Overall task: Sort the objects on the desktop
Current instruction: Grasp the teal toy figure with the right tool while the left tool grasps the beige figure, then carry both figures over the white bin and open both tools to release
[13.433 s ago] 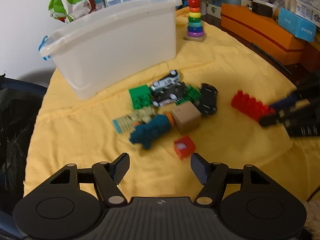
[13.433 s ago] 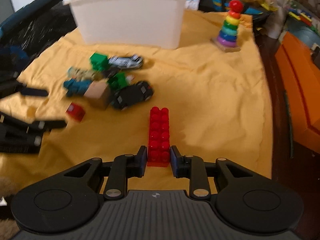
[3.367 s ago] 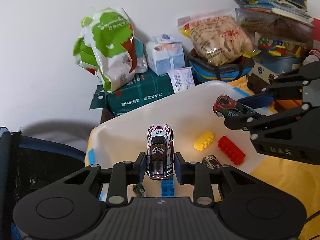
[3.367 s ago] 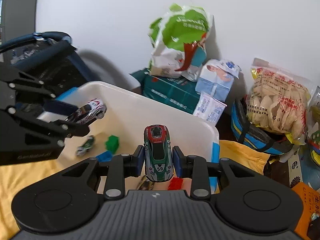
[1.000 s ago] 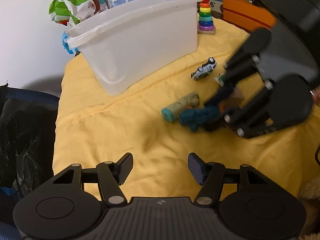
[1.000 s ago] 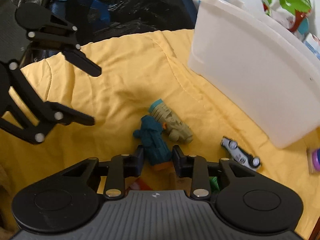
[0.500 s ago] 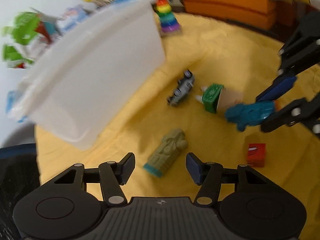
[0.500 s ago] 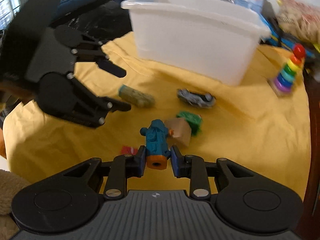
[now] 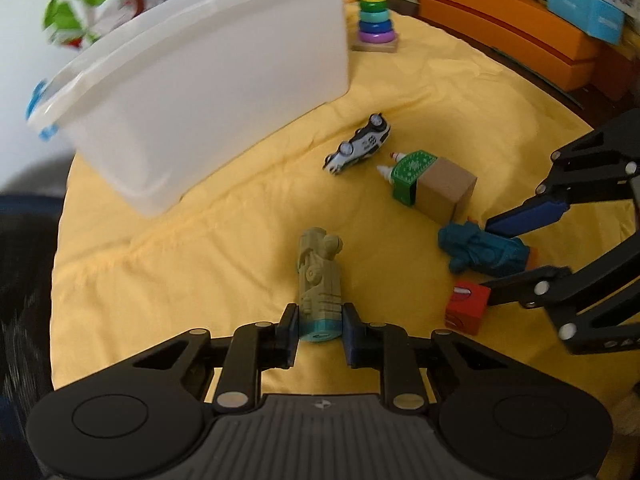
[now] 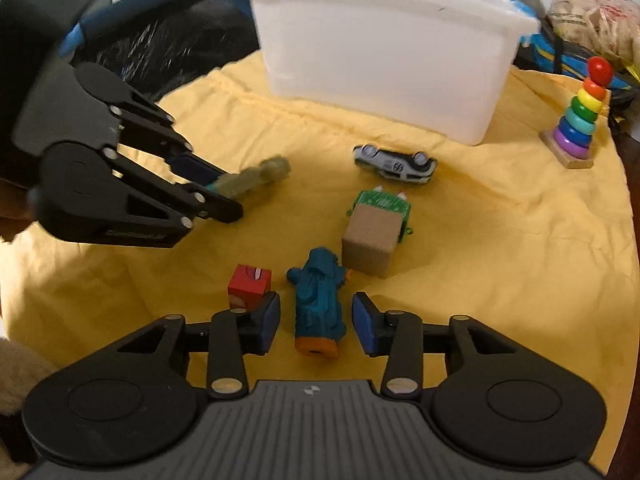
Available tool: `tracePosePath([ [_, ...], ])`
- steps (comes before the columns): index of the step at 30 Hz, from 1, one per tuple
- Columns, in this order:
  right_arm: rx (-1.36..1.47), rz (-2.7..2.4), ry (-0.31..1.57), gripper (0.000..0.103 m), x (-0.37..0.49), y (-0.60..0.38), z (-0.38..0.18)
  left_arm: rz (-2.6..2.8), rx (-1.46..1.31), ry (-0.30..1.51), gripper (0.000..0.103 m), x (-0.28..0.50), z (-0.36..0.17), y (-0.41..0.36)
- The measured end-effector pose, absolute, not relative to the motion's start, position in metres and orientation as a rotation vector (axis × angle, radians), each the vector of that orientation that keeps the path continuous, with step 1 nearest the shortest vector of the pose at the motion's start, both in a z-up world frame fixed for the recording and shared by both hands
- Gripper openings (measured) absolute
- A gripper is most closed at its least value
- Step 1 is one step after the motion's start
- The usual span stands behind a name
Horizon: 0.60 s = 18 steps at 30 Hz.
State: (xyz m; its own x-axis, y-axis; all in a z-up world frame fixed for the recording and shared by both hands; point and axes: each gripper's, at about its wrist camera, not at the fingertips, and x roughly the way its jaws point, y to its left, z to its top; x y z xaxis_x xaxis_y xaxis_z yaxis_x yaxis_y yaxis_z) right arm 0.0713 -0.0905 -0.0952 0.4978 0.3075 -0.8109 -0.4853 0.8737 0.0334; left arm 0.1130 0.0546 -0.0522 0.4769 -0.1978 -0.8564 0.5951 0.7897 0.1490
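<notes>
The left gripper [image 9: 320, 330] jaws are closing on the olive toy's [image 9: 319, 280] teal end, its length running straight ahead of them. The right gripper [image 10: 316, 320] jaws are opening, clear of the teal figure [image 10: 319, 304] lying lengthwise between them on the yellow cloth [image 10: 500, 248]. The white bin [image 10: 384, 56] stands beyond.
</notes>
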Motion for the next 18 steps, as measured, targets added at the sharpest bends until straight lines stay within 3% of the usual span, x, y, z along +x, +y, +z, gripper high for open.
tracePosePath([
  [2, -0.252, 0.487, 0.925, 0.043, 0.069, -0.086, -0.098, -0.481, 0.441, 0.962, 0.025, 0.111, -0.053, 0.055],
  [4, -0.247, 0.487, 0.926, 0.03, 0.068, -0.086, -0.097, -0.461, 0.42, 0.953, 0.028, 0.112, -0.054, 0.054],
  [11, -0.262, 0.469, 0.935, 0.03, 0.066, -0.085, -0.085, -0.439, 0.389, 0.956, 0.026, 0.109, -0.043, 0.058],
  [18, -0.226, 0.455, 0.819, 0.028, 0.076, -0.095, -0.03, -0.379, 0.383, 0.802, 0.026, 0.109, 0.026, 0.065],
])
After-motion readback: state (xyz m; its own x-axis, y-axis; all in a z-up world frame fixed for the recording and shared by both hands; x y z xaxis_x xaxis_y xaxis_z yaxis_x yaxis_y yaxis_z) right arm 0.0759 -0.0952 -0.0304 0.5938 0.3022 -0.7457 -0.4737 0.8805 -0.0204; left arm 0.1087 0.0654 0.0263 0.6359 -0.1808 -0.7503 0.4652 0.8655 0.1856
